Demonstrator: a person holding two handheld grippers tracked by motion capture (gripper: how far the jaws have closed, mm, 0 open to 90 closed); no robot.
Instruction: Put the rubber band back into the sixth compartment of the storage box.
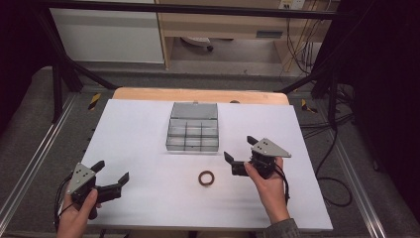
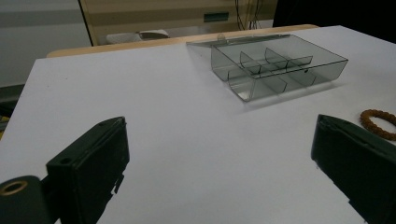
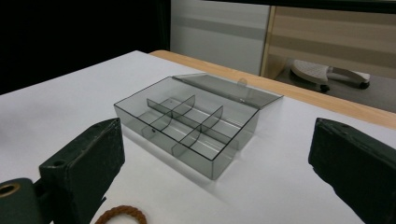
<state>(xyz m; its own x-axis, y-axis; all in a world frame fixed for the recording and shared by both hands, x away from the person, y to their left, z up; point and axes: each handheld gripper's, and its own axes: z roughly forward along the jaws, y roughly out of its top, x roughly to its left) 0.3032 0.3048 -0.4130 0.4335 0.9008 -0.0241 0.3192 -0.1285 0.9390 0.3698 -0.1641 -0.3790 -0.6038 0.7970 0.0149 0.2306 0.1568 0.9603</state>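
Observation:
A clear grey plastic box [image 1: 193, 135] with several compartments sits on the white table top, lid folded flat behind it; I see it too in the left gripper view [image 2: 280, 65] and the right gripper view [image 3: 187, 126]. A brown beaded ring [image 1: 206, 178] lies in front of it, at the right edge of the left gripper view [image 2: 379, 123] and bottom of the right gripper view [image 3: 122, 215]. My left gripper [image 1: 111, 173] stands open at the near left corner. My right gripper [image 1: 239, 148] stands open just right of the ring. Neither holds anything.
The white sheet [image 1: 138, 148] covers a wooden table [image 1: 198, 94] whose far edge shows. Black frame bars [image 1: 64, 74] rise at both far corners. Cables [image 1: 337, 163] trail over the floor at the right. A cabinet [image 1: 223, 25] stands beyond.

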